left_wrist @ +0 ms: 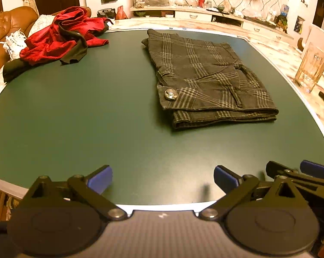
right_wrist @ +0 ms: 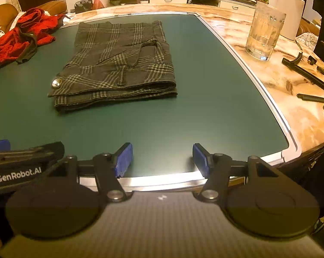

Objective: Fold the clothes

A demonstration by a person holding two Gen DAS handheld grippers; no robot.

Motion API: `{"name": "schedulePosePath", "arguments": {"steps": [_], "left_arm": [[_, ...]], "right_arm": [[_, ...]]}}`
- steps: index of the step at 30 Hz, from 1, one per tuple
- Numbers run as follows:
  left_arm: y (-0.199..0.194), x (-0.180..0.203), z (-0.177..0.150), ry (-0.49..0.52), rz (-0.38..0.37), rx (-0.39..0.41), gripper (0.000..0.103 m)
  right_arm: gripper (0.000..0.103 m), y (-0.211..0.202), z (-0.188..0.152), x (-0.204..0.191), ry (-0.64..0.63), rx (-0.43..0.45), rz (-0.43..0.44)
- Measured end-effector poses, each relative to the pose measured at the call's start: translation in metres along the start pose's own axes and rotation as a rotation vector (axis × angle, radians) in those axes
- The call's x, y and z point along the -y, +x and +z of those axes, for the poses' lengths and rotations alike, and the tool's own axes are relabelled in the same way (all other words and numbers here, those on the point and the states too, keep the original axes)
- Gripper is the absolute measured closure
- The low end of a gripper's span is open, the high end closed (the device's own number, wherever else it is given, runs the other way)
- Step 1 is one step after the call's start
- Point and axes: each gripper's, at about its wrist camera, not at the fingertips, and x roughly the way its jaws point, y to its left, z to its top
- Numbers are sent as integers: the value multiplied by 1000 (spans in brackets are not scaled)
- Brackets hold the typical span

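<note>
Plaid shorts (left_wrist: 207, 75) lay folded at centre right of the green mat (left_wrist: 86, 111), red garment (left_wrist: 63, 36) heaped upper left, clear glass mug (right_wrist: 264, 30) upper right looked empty, left gripper (left_wrist: 163, 179) and right gripper (right_wrist: 163, 159) both spread wide, holding nothing.

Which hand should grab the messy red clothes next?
Probably left. The red clothes lie crumpled far left, past the folded plaid shorts. The left gripper is open and nearer that side.

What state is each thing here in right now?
Plaid shorts: folded flat, button showing.
Red garment: crumpled, unfolded, at the mat's far corner.
Glass mug: upright, off the mat.
Left gripper: open, empty.
Right gripper: open, empty.
</note>
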Motion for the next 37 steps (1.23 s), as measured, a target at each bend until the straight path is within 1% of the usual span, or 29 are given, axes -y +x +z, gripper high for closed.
{"name": "schedulePosePath", "arguments": {"steps": [3, 16, 25, 30, 37], "left_arm": [[0, 1, 0, 4, -2, 5, 0], [4, 0, -1, -1, 5, -20, 0], [6, 0, -2, 4, -5, -32, 0], [7, 1, -1, -8, -24, -24, 0], [10, -2, 0, -32, -53, -33, 0]], "right_arm": [[33, 1, 0, 0, 2, 0, 0], [33, 2, -1, -2, 4, 4, -4], [33, 4, -2, 2, 13, 2, -3], [33, 7, 0, 3, 9, -5, -3], [33, 10, 3, 4, 1, -10, -6]]}}
